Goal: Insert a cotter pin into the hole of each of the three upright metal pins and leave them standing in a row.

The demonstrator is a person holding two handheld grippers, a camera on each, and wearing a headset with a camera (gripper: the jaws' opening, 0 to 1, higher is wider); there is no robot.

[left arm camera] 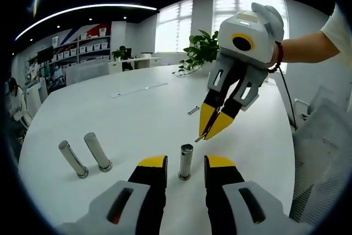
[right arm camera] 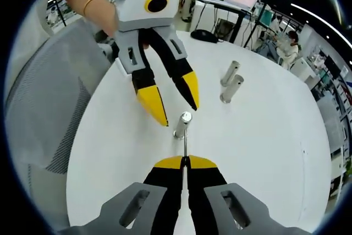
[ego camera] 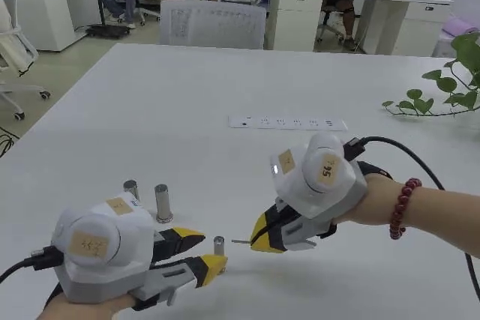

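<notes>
Three upright metal pins stand on the white table. The nearest pin (ego camera: 218, 245) (left arm camera: 186, 162) (right arm camera: 182, 125) sits at the tips of my open left gripper (ego camera: 208, 250) (left arm camera: 187, 163) (right arm camera: 177, 110), with clear gaps on both sides. My right gripper (ego camera: 259, 243) (left arm camera: 212, 127) (right arm camera: 185, 162) is shut on a thin cotter pin (ego camera: 240, 242) (left arm camera: 199, 137) (right arm camera: 185, 145). The cotter pin's tip points at the top of that metal pin, just short of it. The other two pins (ego camera: 163, 204) (ego camera: 131, 187) (left arm camera: 98, 151) (right arm camera: 231, 88) stand close together to the left.
A spare cotter pin (left arm camera: 192, 110) lies farther out on the table (ego camera: 225, 80). A white power strip (ego camera: 289, 122) lies mid-table. A plant (ego camera: 450, 88) reaches in at the right edge, and a chair (ego camera: 212, 24) stands at the far side.
</notes>
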